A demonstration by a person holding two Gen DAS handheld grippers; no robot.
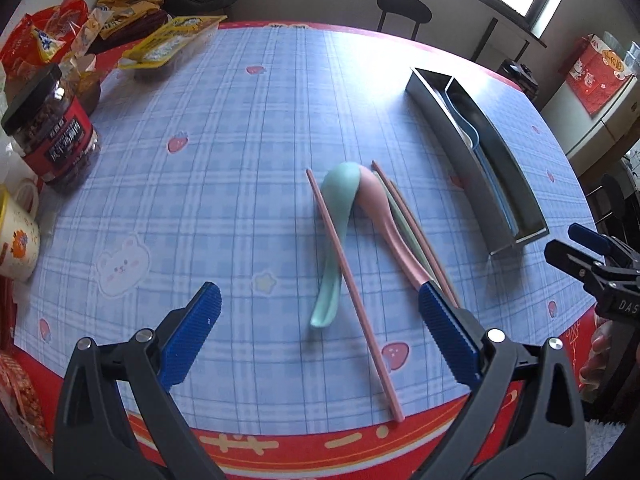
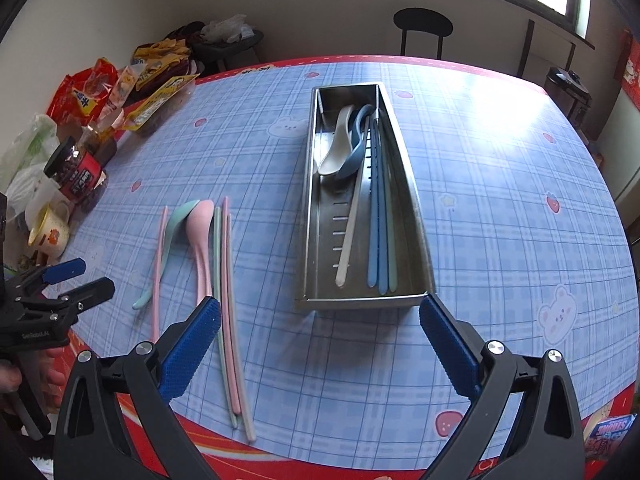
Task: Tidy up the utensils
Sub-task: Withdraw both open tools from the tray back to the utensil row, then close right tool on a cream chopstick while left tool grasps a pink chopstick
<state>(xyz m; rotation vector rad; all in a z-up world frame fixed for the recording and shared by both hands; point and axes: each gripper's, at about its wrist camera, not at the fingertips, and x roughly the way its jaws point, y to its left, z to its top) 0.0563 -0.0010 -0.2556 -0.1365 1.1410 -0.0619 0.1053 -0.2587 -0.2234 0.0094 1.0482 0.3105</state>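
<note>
We hold the left gripper (image 1: 320, 330) wide open, nothing in it, over the near table edge. Our right gripper (image 2: 320, 340) is spread wide too, empty, just short of the steel tray (image 2: 412, 200). Between the left fingers lie the green spoon (image 1: 334, 220) and a pink chopstick (image 1: 352, 284) crossing its handle; the pink spoon (image 1: 380, 212) sits beside them with more chopsticks (image 2: 228, 312). Inside the tray: white spoon (image 2: 336, 148), blue spoon (image 2: 356, 152), blue chopsticks (image 2: 376, 220). Snack jar (image 1: 52, 128) far left on the tablecloth (image 1: 200, 160).
</note>
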